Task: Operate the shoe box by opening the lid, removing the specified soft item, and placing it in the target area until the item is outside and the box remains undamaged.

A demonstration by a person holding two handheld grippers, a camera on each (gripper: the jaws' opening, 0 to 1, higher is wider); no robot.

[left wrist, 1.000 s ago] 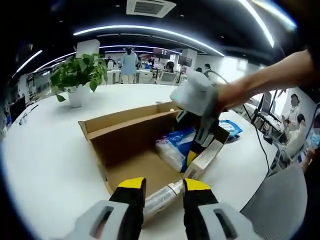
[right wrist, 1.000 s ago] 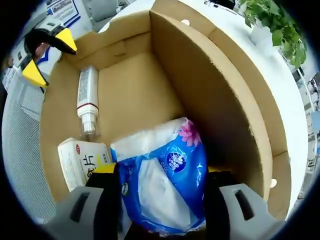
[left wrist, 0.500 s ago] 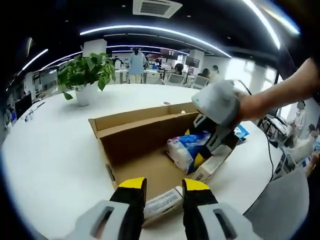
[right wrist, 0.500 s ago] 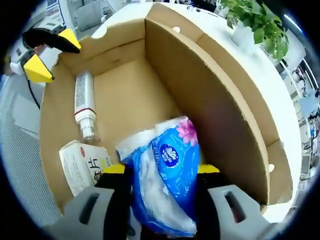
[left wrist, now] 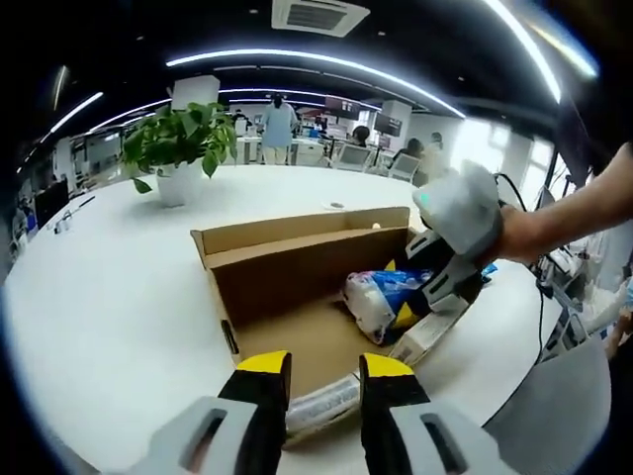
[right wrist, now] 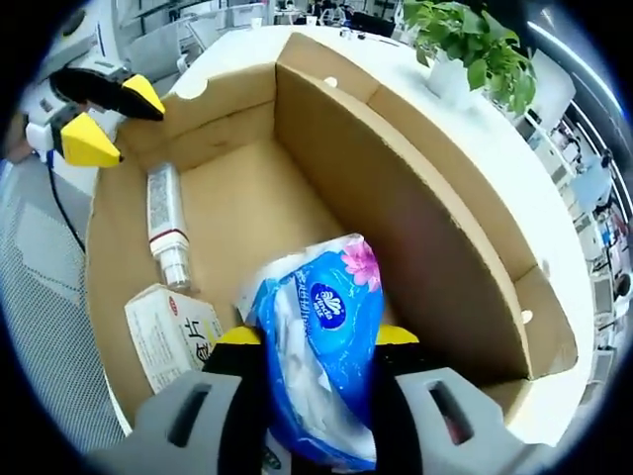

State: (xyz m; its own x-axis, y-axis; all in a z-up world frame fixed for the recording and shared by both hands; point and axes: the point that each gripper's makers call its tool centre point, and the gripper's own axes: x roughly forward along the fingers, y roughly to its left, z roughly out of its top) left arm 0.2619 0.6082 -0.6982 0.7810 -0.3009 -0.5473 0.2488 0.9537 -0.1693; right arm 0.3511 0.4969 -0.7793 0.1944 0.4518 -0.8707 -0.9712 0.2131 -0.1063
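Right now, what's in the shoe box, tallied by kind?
Blue tissue pack, clamped in the right hand-held gripper: 1
Clear tube-shaped bottle: 1
Small white carton: 1
Total: 3 things in the shoe box

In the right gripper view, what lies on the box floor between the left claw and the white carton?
A clear bottle with a white label lies there lengthwise, between the left claw and the white carton, in the right gripper view.

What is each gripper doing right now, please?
Left gripper: open, holding nothing, jaws either side of the bottle.
Right gripper: closed on the blue tissue pack.
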